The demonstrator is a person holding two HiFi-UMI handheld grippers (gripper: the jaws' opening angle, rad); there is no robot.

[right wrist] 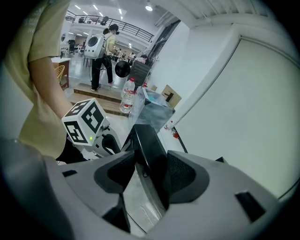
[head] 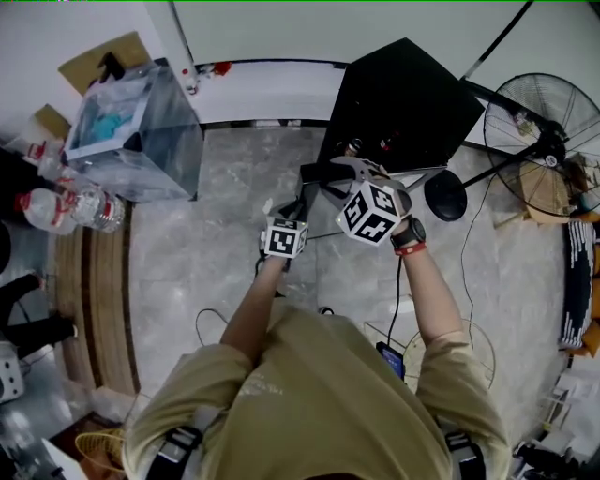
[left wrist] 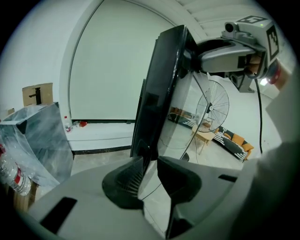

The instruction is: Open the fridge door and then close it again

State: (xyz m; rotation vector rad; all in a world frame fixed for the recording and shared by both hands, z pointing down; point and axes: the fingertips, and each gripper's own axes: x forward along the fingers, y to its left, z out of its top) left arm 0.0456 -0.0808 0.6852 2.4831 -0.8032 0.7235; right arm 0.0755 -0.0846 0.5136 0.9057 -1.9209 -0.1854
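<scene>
Holding the glossy black fridge door [left wrist: 161,84], apparently already open, the left gripper's [left wrist: 150,164] jaws pinch its edge while the right gripper's [right wrist: 151,159] wider jaws are closing round it; shutting remains.

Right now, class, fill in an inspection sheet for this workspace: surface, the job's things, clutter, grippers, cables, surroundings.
Surface: grey marbled floor; no table in use.
Job's things: black fridge; both grippers are at the edge of the fridge door.
Clutter: plastic-wrapped bin, water bottles, cardboard box.
Grippers: left gripper is closed on the door's edge. The right gripper jaws are closing with the door's edge between them, not yet clamped.
Cables: thin cable hanging below the right gripper.
Surroundings: standing fan, white wall.
</scene>
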